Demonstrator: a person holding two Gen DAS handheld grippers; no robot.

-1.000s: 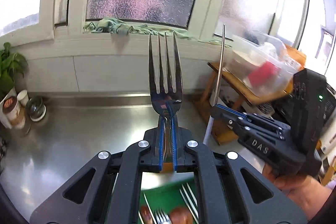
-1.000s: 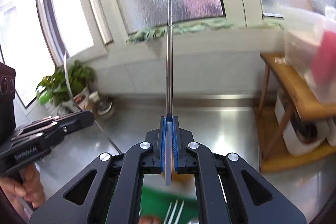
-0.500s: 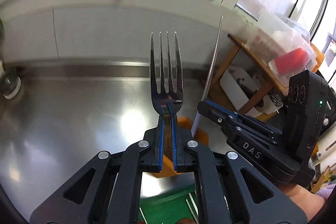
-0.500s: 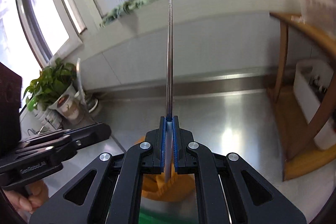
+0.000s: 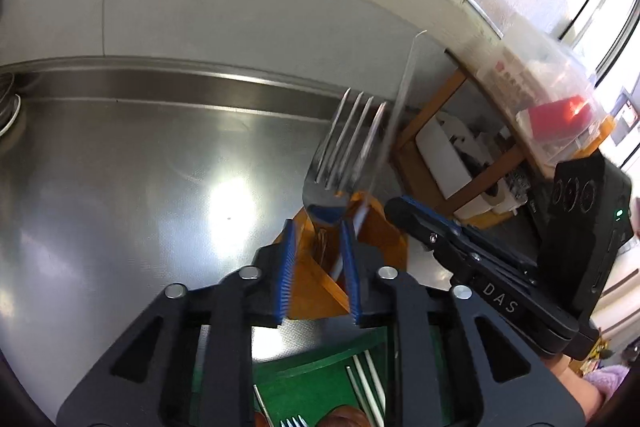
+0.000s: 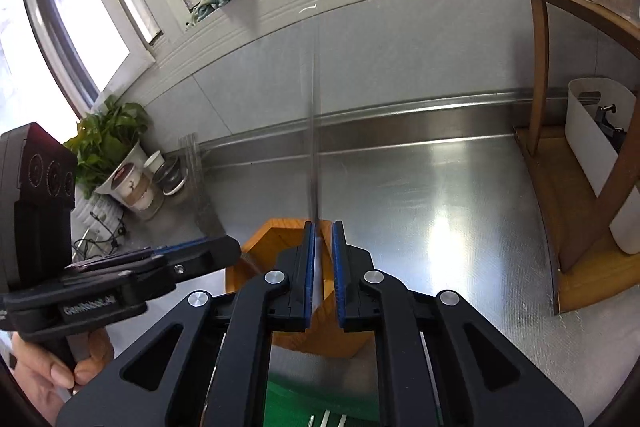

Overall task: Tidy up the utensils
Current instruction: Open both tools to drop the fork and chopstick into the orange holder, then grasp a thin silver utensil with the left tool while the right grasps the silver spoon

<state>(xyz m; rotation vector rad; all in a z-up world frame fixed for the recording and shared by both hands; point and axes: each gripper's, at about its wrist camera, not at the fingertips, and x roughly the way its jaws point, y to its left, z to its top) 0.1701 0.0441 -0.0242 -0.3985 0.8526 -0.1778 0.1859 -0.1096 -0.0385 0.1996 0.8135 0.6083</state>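
Note:
In the left wrist view my left gripper [image 5: 317, 227] hangs over an orange wooden holder [image 5: 308, 291], and its jaws are opening. A steel fork [image 5: 344, 147] stands loose between the parted pads, tines up, tilted right and blurred. In the right wrist view my right gripper [image 6: 323, 225] is over the same holder [image 6: 260, 239], its jaws also opening. A metal chopstick [image 6: 314, 147] with a white handle stands blurred in the gap, with a pad clear of it. The chopstick [image 5: 400, 95] leans beside the fork. A green tray [image 5: 304, 375] with several utensils lies below.
The steel counter [image 5: 120, 187] runs to a tiled wall. A wooden shelf [image 6: 540, 67] with a white container [image 6: 592, 155] stands right. A clear plastic box [image 5: 552, 107] sits on top of it. A potted plant [image 6: 108, 139] and cups stand far left.
Both grippers have sunk toward the orange holder and tipped downward. Their jaws have parted. The fork has tipped right and the chopstick has gone blurred, both loose in the gaps.

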